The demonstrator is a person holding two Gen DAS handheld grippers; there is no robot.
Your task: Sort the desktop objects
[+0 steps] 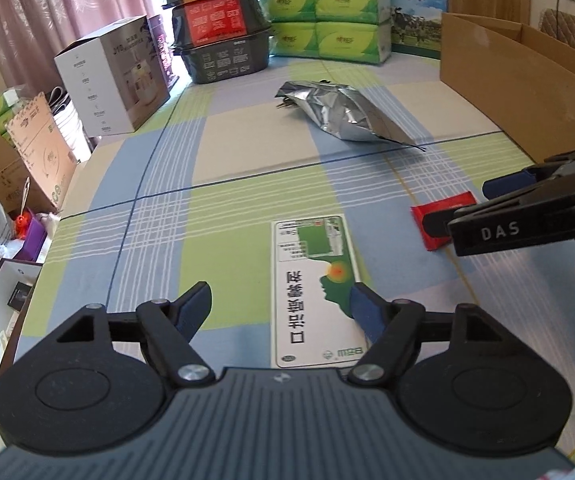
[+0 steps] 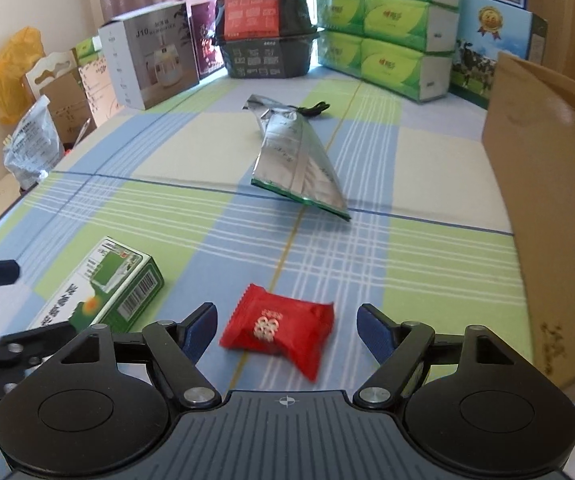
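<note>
Right wrist view: my right gripper (image 2: 287, 330) spread wide around red candy packet (image 2: 277, 330), nothing grasped. Left gripper (image 1: 279, 306) likewise spread, straddling green box (image 1: 313, 292). Risk: slick wrapper may squirt out on closing.

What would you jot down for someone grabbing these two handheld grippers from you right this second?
Left gripper: open, holding nothing, poised over the near end of the green and white box, which lies flat on the checked tablecloth.
Right gripper: open, holding nothing, its fingers on either side of the red wrapped sweet, not closed on it.
Silver foil pouch: lying mid-table, untouched, with a small dark item behind it.
Cardboard box: at the right; its inside is not visible.
Done: nothing visibly sorted.
Left: likely all three items.
</note>
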